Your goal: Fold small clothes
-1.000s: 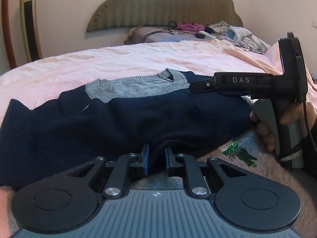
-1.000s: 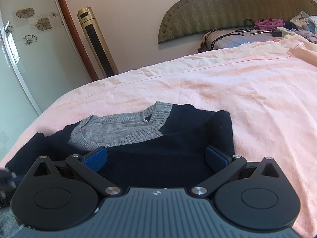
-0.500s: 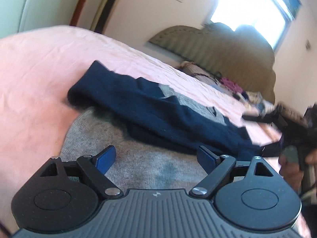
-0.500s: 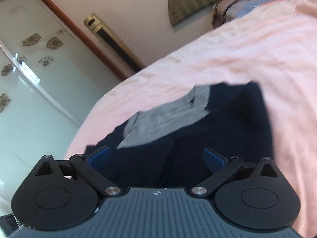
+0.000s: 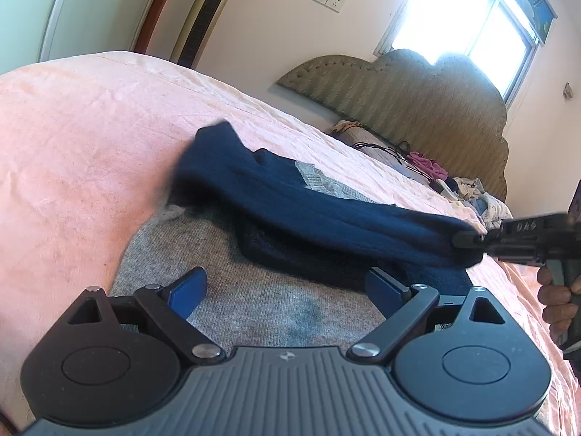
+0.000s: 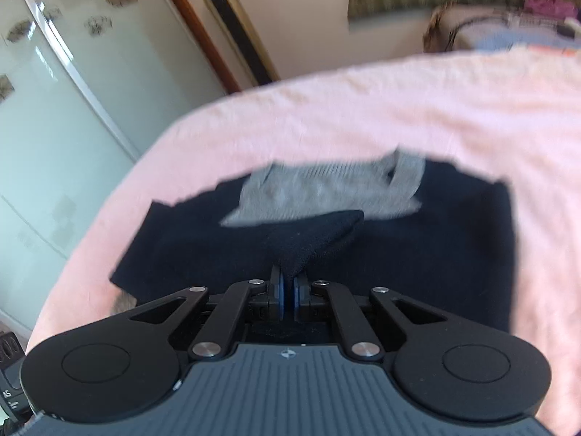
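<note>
Navy sweater (image 6: 399,254) pinched in right gripper (image 6: 287,296); left gripper (image 5: 287,290) opening wide, empty.

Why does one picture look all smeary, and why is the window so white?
Right wrist view: the sweater and bed smear from motion blur, while the tool stays sharp. Left wrist view: sunlight blows the window out to white glare; the fisheye lens bends the bed's edge.

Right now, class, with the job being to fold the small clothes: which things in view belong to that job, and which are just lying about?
Part of the job:
- navy sweater, grey collar
- right gripper, shut on a pinch of its fabric
- left gripper, jaws opening, pads clear of the knit
- pink bedsheet

Just lying about:
- clothes pile near the headboard
- cables
- tower fan
</note>
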A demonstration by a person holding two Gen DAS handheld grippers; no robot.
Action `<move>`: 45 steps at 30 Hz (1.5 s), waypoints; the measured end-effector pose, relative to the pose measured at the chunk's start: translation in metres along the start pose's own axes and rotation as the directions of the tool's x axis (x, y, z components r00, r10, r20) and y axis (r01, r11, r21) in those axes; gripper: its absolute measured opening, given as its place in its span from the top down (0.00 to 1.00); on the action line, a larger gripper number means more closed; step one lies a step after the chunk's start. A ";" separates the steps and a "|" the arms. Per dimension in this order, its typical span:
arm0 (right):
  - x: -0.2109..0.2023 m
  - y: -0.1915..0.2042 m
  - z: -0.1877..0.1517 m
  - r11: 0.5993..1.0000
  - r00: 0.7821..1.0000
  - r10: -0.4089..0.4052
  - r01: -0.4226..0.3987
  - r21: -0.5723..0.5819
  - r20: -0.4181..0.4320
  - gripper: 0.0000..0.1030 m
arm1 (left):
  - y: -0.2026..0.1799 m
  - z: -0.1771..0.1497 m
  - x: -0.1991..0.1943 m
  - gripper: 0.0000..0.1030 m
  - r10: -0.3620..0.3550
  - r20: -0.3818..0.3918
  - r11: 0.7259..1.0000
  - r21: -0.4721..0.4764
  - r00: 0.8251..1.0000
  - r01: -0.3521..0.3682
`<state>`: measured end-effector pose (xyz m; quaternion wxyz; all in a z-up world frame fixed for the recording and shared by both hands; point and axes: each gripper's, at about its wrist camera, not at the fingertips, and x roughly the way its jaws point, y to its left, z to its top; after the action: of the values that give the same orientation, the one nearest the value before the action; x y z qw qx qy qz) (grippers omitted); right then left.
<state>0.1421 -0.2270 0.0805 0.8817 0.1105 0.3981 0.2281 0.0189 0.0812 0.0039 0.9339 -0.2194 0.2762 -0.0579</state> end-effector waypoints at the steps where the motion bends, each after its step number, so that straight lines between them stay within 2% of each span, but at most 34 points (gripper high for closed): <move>1: -0.001 -0.013 0.001 0.999 0.999 -0.046 0.046 0.000 -0.006 0.90 | 0.000 0.000 0.000 0.06 -0.001 -0.001 1.000 0.001 1.000 0.001; 3: 0.006 -0.041 -0.001 0.992 0.992 -0.120 0.121 0.033 -0.036 0.90 | 0.000 0.000 0.000 0.05 0.000 -0.002 1.000 0.006 1.000 0.000; 4: 0.011 -0.052 -0.006 0.990 0.990 -0.130 0.133 0.046 -0.054 0.90 | -0.001 0.000 0.000 0.05 0.001 -0.003 1.000 0.008 1.000 -0.001; 5: 0.015 -0.061 -0.012 0.991 0.992 -0.103 0.108 0.073 -0.069 0.89 | -0.001 0.001 0.000 0.05 0.003 -0.005 1.000 0.012 1.000 -0.003; 6: 0.016 -0.067 -0.016 0.991 0.994 -0.079 0.086 0.099 -0.072 0.84 | -0.002 0.003 -0.002 0.05 0.005 -0.010 1.000 0.014 1.000 -0.005; 8: 0.011 -0.071 -0.021 0.989 0.998 -0.060 0.063 0.131 -0.030 0.65 | -0.004 0.016 -0.007 0.05 0.002 -0.022 1.000 0.022 1.000 -0.001; 9: 0.003 -0.073 -0.020 0.987 0.998 -0.058 0.055 0.149 0.014 0.40 | -0.006 0.026 -0.010 0.05 -0.008 -0.004 0.999 0.040 1.000 0.008; 10: -0.009 -0.074 -0.018 0.985 0.994 -0.070 0.056 0.162 0.081 0.27 | -0.009 0.038 -0.013 0.05 -0.004 0.038 0.998 0.063 0.999 0.001; 12: -0.028 -0.074 -0.011 0.986 0.982 -0.082 0.054 0.158 0.171 0.29 | -0.013 0.061 -0.006 0.05 0.036 0.111 0.994 0.103 0.993 -0.047; 14: -0.030 -0.069 -0.002 0.989 0.983 -0.029 0.001 0.148 0.184 0.30 | -0.016 0.084 0.020 0.05 0.036 0.120 0.993 0.110 0.992 -0.049; 16: -0.014 -0.056 0.008 0.993 0.988 0.036 -0.053 0.105 0.150 0.29 | -0.018 0.095 0.055 0.05 -0.020 0.042 0.994 0.109 0.999 0.015; 17: -0.003 -0.051 0.009 0.994 0.990 0.057 -0.068 0.083 0.129 0.29 | -0.020 0.097 0.078 0.05 -0.016 -0.016 0.993 0.116 1.000 0.018; 18: 0.010 -0.045 0.009 0.996 0.992 0.064 -0.071 0.061 0.104 0.30 | -0.022 0.096 0.098 0.05 0.024 -0.066 0.990 0.139 0.998 -0.015; 20: 0.035 -0.043 0.007 0.999 0.998 0.020 -0.023 0.046 0.060 0.31 | -0.023 0.088 0.134 0.06 0.134 -0.165 0.974 0.206 0.977 -0.098; 21: 0.048 -0.046 0.003 0.999 0.999 -0.029 0.028 0.036 0.031 0.31 | -0.027 0.081 0.135 0.04 0.167 -0.097 0.951 0.280 0.981 -0.134; 22: 0.053 -0.051 -0.001 0.999 0.998 -0.031 0.030 0.013 0.063 0.33 | -0.027 0.076 0.142 0.02 0.199 -0.101 0.934 0.320 0.975 -0.157; 24: 0.051 -0.064 -0.006 0.998 0.995 0.017 -0.022 0.052 0.099 0.34 | -0.028 0.076 0.139 0.02 0.211 -0.103 0.929 0.329 0.972 -0.167; 25: 0.049 -0.065 -0.005 0.998 0.995 0.019 -0.025 0.064 0.094 0.35 | -0.031 0.075 0.134 0.02 0.242 -0.097 0.915 0.354 0.965 -0.194; 26: 0.047 -0.062 -0.004 0.999 0.996 -0.003 -0.002 0.054 0.084 0.38 | -0.032 0.074 0.125 0.02 0.267 -0.092 0.910 0.351 0.959 -0.219; 27: 0.040 -0.055 -0.005 0.998 0.995 -0.059 0.055 0.041 0.083 0.41 | -0.033 0.073 0.112 0.03 0.262 -0.101 0.920 0.328 0.960 -0.217; 29: 0.022 -0.041 -0.012 0.994 0.990 -0.106 0.104 0.030 0.095 0.36 | -0.033 0.066 0.081 0.02 0.172 -0.124 0.953 0.274 0.977 -0.133; 30: 0.014 -0.035 -0.018 0.998 0.993 -0.064 0.064 0.009 0.096 0.35 | -0.035 0.058 0.070 0.02 0.135 -0.132 0.956 0.276 0.982 -0.095; 31: 0.008 -0.031 -0.026 1.000 0.995 -0.030 0.031 -0.006 0.091 0.26 | -0.037 0.051 0.065 0.02 0.128 -0.145 0.953 0.293 0.981 -0.080; 32: 0.007 -0.030 -0.034 1.000 0.997 -0.021 0.021 -0.008 0.074 0.22 | -0.036 0.043 0.065 0.02 0.152 -0.161 0.942 0.323 0.975 -0.093; 33: 0.014 -0.033 -0.042 0.999 0.999 -0.034 0.035 -0.009 0.033 0.19 | -0.034 0.037 0.069 0.02 0.194 -0.160 0.923 0.364 0.968 -0.124; 34: 0.014 -0.035 -0.048 0.998 0.997 -0.037 0.041 -0.054 0.065 0.23 | -0.032 0.031 0.063 0.02 0.224 -0.116 0.901 0.404 0.968 -0.160; 35: 0.013 -0.035 -0.051 0.994 0.995 -0.067 0.074 -0.086 0.080 0.26 | -0.031 0.032 0.052 0.02 0.237 -0.106 0.903 0.392 0.966 -0.179; 36: 0.006 -0.035 -0.050 0.991 0.990 -0.110 0.116 -0.063 0.088 0.38 | -0.028 0.033 0.040 0.02 0.234 -0.109 0.913 0.365 0.966 -0.180; 38: -0.021 -0.033 -0.050 0.990 0.987 -0.139 0.138 0.009 0.086 0.35 | -0.018 0.032 0.009 0.02 0.181 -0.135 0.942 0.308 0.974 -0.133; 39: -0.038 -0.032 -0.055 0.994 0.988 -0.108 0.108 0.006 0.111 0.32 | -0.013 0.028 -0.002 0.02 0.183 -0.145 0.945 0.297 0.972 -0.134; 40: -0.055 -0.033 -0.062 0.996 0.987 -0.084 0.085 0.001 0.135 0.21 | -0.007 0.025 -0.011 0.02 0.202 -0.149 0.944 0.293 0.968 -0.152; 41: -0.070 -0.037 -0.069 0.996 0.985 -0.093 0.092 0.011 0.147 0.17 | 0.000 0.021 -0.019 0.02 0.217 -0.151 0.944 0.284 0.964 -0.168; 43: -0.092 -0.051 -0.086 0.990 0.980 -0.136 0.130 0.046 0.144 0.17 | 0.015 0.016 -0.027 0.03 0.221 -0.175 0.956 0.232 0.959 -0.178; 45: -0.101 -0.067 -0.102 0.980 0.976 -0.187 0.179 0.085 0.108 0.18 | 0.020 0.014 -0.033 0.03 0.197 -0.157 0.965 0.204 0.968 -0.163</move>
<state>0.0280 -0.3333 0.0534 0.9157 0.1191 0.3632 0.1242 -0.0014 0.1118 0.0213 0.9239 -0.0976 0.3695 -0.0178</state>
